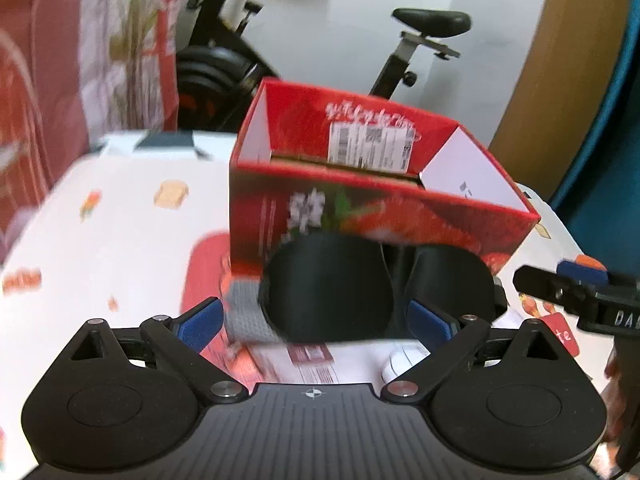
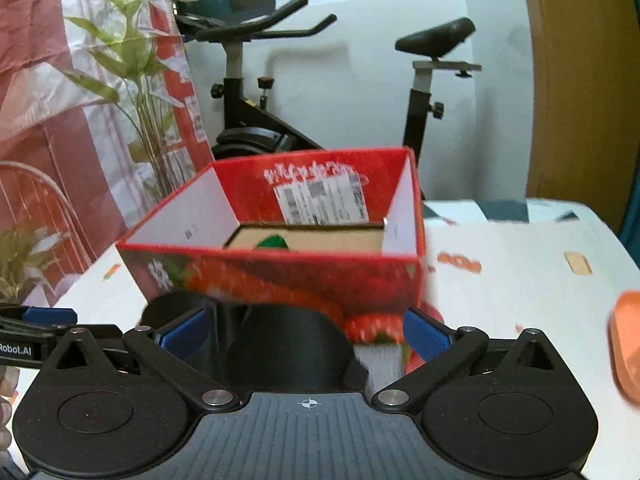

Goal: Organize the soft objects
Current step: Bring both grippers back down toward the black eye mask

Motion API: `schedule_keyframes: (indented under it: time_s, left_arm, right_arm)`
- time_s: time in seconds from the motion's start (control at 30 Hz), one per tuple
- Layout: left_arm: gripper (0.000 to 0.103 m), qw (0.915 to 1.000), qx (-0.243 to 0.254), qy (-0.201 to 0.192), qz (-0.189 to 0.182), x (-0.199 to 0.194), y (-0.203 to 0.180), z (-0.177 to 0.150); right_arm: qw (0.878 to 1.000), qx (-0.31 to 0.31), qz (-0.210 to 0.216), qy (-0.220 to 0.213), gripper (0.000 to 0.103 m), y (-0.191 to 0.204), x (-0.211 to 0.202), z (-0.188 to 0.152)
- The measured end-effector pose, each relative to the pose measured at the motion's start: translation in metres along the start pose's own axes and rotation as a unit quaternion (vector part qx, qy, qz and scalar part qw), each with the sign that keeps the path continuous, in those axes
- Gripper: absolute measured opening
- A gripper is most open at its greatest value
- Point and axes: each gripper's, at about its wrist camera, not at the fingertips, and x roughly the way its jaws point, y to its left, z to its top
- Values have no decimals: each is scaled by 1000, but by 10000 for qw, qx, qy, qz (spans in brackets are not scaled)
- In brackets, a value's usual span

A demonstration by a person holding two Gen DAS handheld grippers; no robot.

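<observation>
An open red cardboard box [image 1: 380, 216] with strawberry print stands on the white table; it also shows in the right wrist view [image 2: 288, 280], with something green [image 2: 274, 242] inside. Black rounded objects, blurred, lie in front of the box, between my left gripper's [image 1: 316, 320] open blue pads [image 1: 200, 322] and between my right gripper's [image 2: 308, 336] open pads [image 2: 424, 338]. Whether either gripper holds them I cannot tell. A strawberry-patterned soft item with a grey-white part [image 2: 378, 340] lies by the box's base. The right gripper shows at the left view's right edge [image 1: 576, 296].
The white tablecloth [image 1: 100, 240] has small food prints. An exercise bike [image 2: 256, 120] stands behind the table, a plant [image 2: 136, 64] and red curtain to the left, a wooden door [image 2: 576, 80] to the right. An orange object [image 2: 628, 344] sits at the right edge.
</observation>
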Motion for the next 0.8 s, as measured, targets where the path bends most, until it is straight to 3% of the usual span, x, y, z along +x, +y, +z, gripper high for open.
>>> schedule_keyframes:
  time_s: [0.33, 0.63, 0.8]
  left_arm:
    - [99, 9995, -210, 215, 32, -1, 5, -22]
    - [92, 9993, -279, 236, -54, -1, 4, -26]
    - [86, 9992, -332, 150, -136, -2, 9, -22]
  right_arm:
    - [9981, 321, -159, 504, 103, -10, 0, -48]
    - [9956, 699, -151, 601, 102, -27, 2, -55]
    - [9967, 591, 55, 549, 94, -24, 2, -53]
